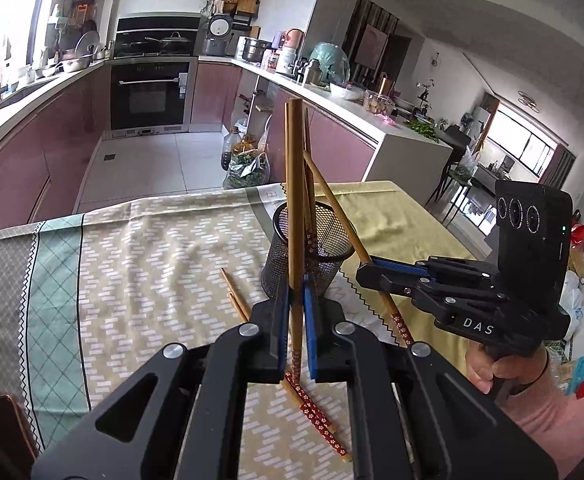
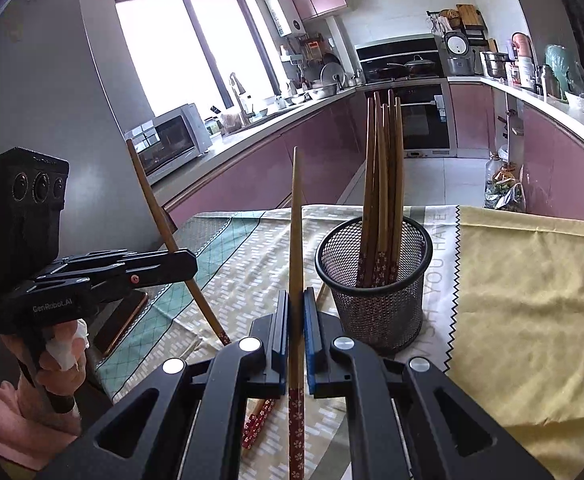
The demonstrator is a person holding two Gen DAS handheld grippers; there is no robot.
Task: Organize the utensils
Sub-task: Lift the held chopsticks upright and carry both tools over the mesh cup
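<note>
Left gripper (image 1: 296, 308) fingers clenched on one wooden chopstick (image 1: 295, 216), red floral end hanging below, tip up. Right gripper (image 2: 295, 320) fingers likewise clamped on a second chopstick (image 2: 296, 240), held near upright. Loose chopsticks (image 1: 315, 412) lying on the tablecloth (image 1: 152, 256) at the desk's near edge, below the left fingers; another pair (image 1: 234, 294) just left of the holder. Black mesh holder (image 2: 373, 280) mid-desk, near the seam of patterned and yellow cloth, already carrying a bundle of chopsticks (image 2: 383, 184), floral ends down.

Risks, as judgement: held sticks tilted and long, could strike the holder rim or standing bundle on lowering and tip the light mesh holder; both grippers converging on one opening could collide; thin stick could pivot or slip in the pads.

Writing: "DAS" on the right gripper, "GenRobot.AI" on the left gripper, "YOU HAVE" partly readable on the cloth.
</note>
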